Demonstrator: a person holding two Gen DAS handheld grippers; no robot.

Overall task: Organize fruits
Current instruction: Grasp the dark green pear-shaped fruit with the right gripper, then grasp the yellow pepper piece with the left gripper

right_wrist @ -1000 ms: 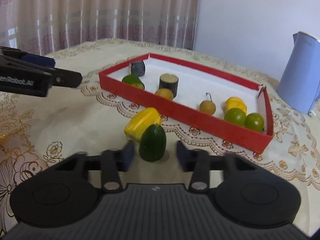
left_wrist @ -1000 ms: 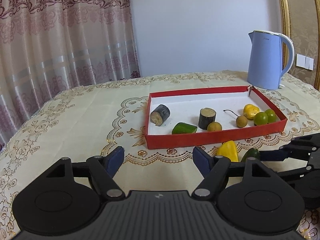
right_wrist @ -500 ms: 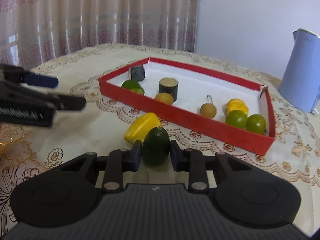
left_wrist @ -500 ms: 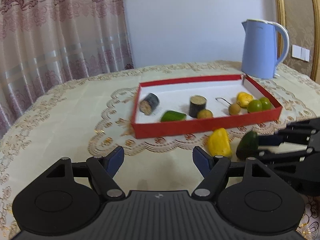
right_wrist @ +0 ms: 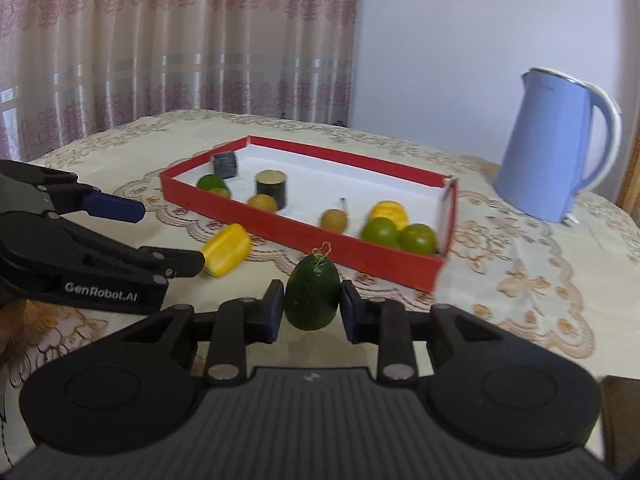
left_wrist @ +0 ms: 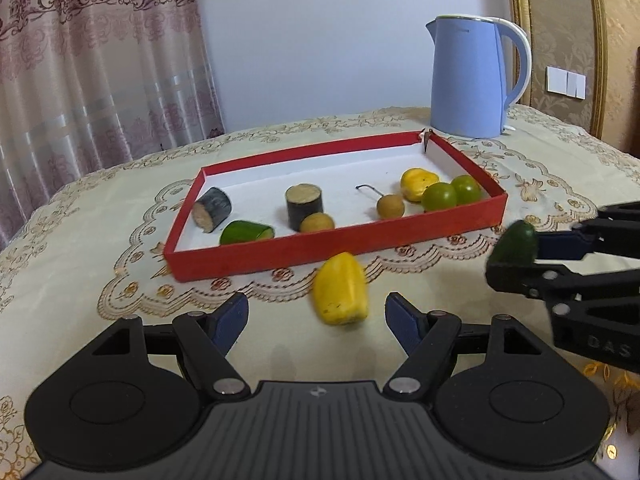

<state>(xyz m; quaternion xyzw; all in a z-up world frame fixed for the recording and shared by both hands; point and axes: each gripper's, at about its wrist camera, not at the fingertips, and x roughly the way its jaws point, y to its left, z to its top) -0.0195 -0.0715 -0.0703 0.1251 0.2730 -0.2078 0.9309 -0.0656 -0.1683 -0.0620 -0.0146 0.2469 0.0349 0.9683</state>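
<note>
Two pieces lie outside the red tray (left_wrist: 340, 242) in your left wrist view: the yellow fruit (left_wrist: 341, 294) on the tablecloth (left_wrist: 100, 216) and the dark green fruit (left_wrist: 515, 242) pinched in your right gripper (left_wrist: 520, 258) at the right edge. Your left gripper (left_wrist: 316, 316) stands wide open and empty. The yellow fruit sits just ahead of it, between the finger lines and a little nearer the right finger, its long axis running roughly away from you toward the tray's near wall — so the jaws already straddle its narrow width. The tray is just behind it, holding two dark cut cylinders, a green wedge, brown round fruits, another yellow one and two green limes (left_wrist: 452, 194). A blue kettle (left_wrist: 476, 80) stands beyond the far right corner.

From your right wrist view, the right gripper (right_wrist: 312, 306) is clamped on the dark green fruit (right_wrist: 313, 297), which stands upright with its stem end up, pads on both flanks. It appears lifted off the cloth, though I can't tell that for sure. The tray's near wall (right_wrist: 300, 236) lies directly ahead, with open white floor behind it between the brown fruit and the limes. The left gripper (right_wrist: 140, 236) reaches in from the left, its lower finger almost touching the yellow fruit (right_wrist: 226, 250). That arm is clearly the nearer one for it.
</note>
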